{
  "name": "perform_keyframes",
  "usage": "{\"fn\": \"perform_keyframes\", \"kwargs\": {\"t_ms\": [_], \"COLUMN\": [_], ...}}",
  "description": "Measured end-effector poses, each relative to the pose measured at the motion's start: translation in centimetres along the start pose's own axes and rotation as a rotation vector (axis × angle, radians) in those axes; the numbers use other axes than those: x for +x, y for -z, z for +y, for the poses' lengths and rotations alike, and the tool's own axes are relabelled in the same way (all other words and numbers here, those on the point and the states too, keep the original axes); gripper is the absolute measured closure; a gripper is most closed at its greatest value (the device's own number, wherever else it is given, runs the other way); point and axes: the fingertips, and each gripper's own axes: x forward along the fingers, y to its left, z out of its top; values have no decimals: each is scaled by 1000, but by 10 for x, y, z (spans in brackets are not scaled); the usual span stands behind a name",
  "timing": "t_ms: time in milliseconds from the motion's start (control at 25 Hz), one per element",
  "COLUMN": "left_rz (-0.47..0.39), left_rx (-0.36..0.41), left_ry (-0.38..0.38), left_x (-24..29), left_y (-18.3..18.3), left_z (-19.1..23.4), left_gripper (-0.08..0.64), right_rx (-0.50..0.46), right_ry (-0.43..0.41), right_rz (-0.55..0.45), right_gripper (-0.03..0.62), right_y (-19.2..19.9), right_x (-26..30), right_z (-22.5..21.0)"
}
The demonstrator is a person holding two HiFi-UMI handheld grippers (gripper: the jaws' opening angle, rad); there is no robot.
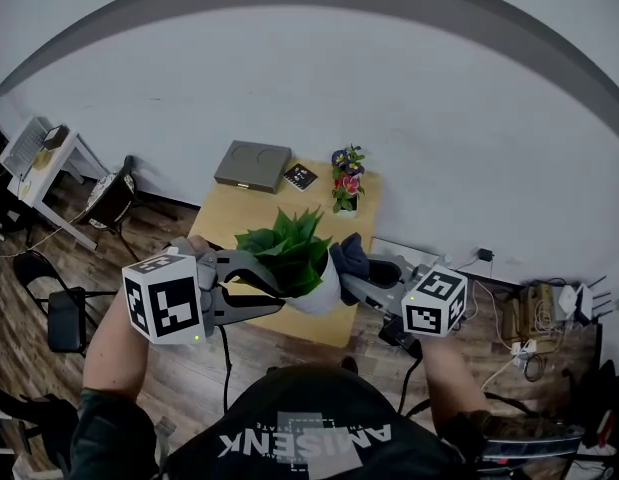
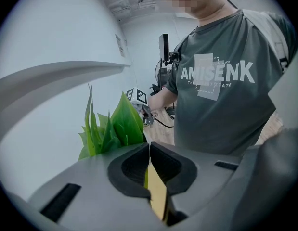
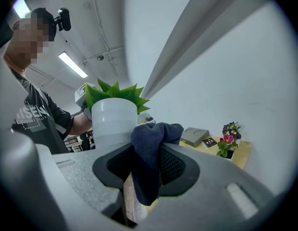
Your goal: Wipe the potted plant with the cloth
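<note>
Potted plant (image 1: 301, 268): spiky bright-green leaves in a plain white pot. In the head view it sits over the front edge of the wooden worktop (image 1: 229, 218). The left hand-held gripper (image 1: 277, 294) is clenched tight at the plant's left side. The right hand-held gripper (image 1: 349, 274) is grasping a dark blue cloth (image 1: 351, 254), bunched right beside the plant. The right gripper view shows the pot's banded wall, while the left gripper view only catches leaves.
</note>
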Motion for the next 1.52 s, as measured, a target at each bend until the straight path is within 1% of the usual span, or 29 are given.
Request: {"fn": "perform_keyframes", "kwargs": {"t_ms": [120,240,360,440,560,640,760,1040,1160,1520], "left_rz": [30,73,87,87,88,87,80,73,65,56], "left_rx": [24,53,76,91,114,128,134,117,119,130], "left_ry": [10,38,59,64,64,61,44,1,-1,-11], "left_x": [3,12,14,14,13,10,7,2,1,0], "left_y": [1,2,1,-3,-10,-14,-16,-14,-18,-18], "left_z": [-4,-9,-12,-14,-18,-19,-19,-14,-14,-14], "left_gripper": [549,549,549,549,549,549,549,549,548,548], "right_rx": [14,-5,-54,-67,-55,-59,-51,46,78,150], "right_ry": [4,-8,-55,-97,-170,-205,-233,-305,-329,-345], "right_rz": [-5,-68,-127,-158,-196,-193,-181,-198,-196,-174], "right_gripper": [460,460,460,460,460,460,460,460,460,460], "right_y": [-2,-30,-69,-90,-112,-119,-118,-103,-92,-58], "right_x": [-5,-12,-10,-5,2,9,18,19,17,10], "right_z": [-8,-14,-7,2,16,23,25,18,18,12]}}
